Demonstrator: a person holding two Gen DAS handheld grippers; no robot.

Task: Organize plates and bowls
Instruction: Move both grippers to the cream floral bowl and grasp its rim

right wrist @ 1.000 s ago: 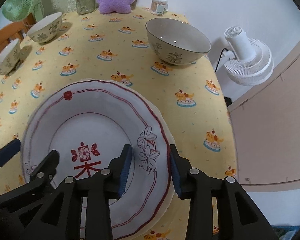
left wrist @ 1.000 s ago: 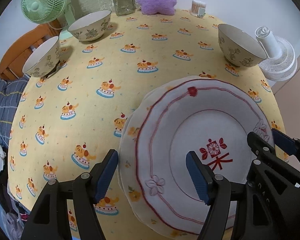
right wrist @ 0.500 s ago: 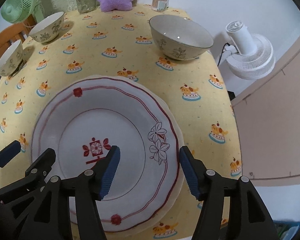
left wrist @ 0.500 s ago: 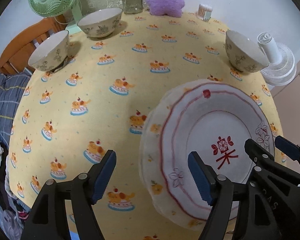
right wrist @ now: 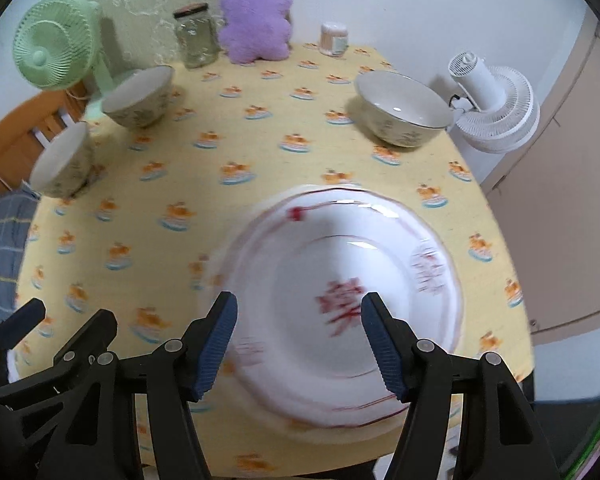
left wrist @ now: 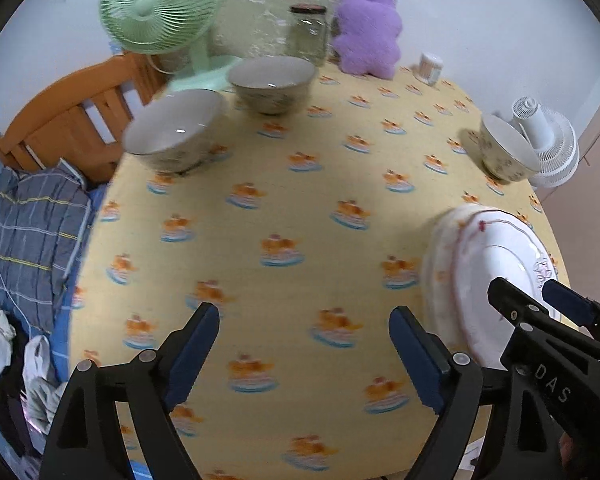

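Left gripper (left wrist: 302, 346) gapes wide over bare tablecloth (left wrist: 300, 208), gripping nothing; right gripper (right wrist: 300, 336) spread over the plates (right wrist: 340, 320) (blurred), also empty

We are seeing a white, red-rimmed plate (right wrist: 340, 300) lying flat atop another plate; three floral bowls (right wrist: 402, 114) (right wrist: 140, 96) (right wrist: 62, 160) are sitting upright, well apart.

White wall (right wrist: 420, 8), orange wooden chair (left wrist: 72, 120)
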